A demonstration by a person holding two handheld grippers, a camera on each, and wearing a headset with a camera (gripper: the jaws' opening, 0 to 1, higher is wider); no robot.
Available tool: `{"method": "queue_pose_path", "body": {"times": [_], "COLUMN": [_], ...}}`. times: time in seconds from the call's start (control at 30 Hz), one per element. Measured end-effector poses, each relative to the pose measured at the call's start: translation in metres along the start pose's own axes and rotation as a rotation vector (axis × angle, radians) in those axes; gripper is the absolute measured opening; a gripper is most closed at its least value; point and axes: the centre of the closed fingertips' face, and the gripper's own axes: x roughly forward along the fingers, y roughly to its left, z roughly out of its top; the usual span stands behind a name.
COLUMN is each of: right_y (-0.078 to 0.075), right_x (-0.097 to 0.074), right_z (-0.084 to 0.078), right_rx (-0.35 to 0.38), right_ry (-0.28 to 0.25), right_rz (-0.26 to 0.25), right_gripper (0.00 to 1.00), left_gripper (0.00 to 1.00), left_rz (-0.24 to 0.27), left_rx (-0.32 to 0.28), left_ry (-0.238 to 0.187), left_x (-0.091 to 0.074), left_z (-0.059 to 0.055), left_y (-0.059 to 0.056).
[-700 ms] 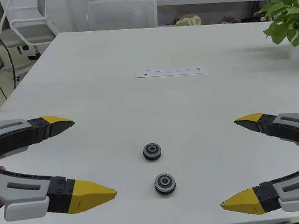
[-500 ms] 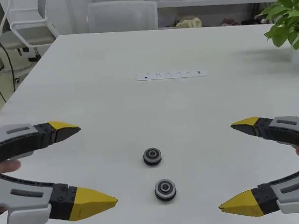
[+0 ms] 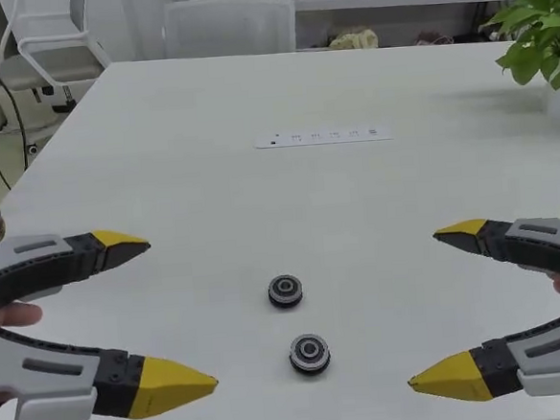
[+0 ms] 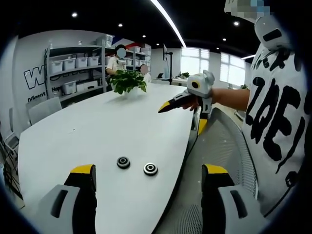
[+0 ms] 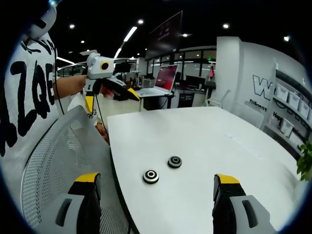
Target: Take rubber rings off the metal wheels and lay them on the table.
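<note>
We see the nearer metal wheel point(image 3: 309, 353) and the farther metal wheel point(image 3: 286, 291) lying flat on the table point(image 3: 260, 192) near its front edge, axles pointing up, dark rubber rings point(image 3: 272, 292) around them, between the left gripper point(image 3: 181, 311) and the right gripper point(image 3: 423, 309), both spread wide and empty.

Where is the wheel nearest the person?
In the head view the nearest wheel lies on the table just in front of the other wheel, between the left gripper and right gripper.
</note>
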Motion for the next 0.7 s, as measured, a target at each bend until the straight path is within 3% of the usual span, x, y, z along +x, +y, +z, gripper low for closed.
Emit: {"method": "queue_pose_path", "body": {"times": [0.7], "right_y": [-0.0022], "right_x": [-0.0013], "right_z": [0.0018], "right_rx": [0.018], "right_ry": [-0.023], "right_rz": [-0.015], "right_gripper": [0.98], "left_gripper": [0.88], "left_rz": [0.007], "left_rx": [0.007], "left_ry": [0.021], "left_x": [-0.0005], "left_z": [-0.0061], "left_y": [-0.0008]}}
